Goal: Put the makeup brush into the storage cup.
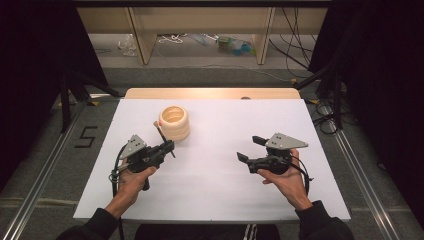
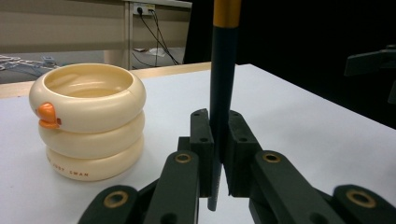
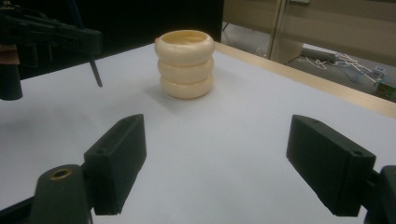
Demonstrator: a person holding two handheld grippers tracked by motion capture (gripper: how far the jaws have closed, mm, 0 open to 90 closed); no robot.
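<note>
I have the left gripper point(image 2: 218, 140) clenched on a dark pencil point(image 2: 223, 88) with a yellow band, held upright between the jaws, tip clear of the white table point(image 1: 215, 175). The pencil sits just beside the cream three-ring holder point(image 1: 174, 122), which stands on the table's far left and bears an orange duck bill. My right gripper point(image 3: 233, 163) hangs released, jaws wide, well apart from both.
</note>
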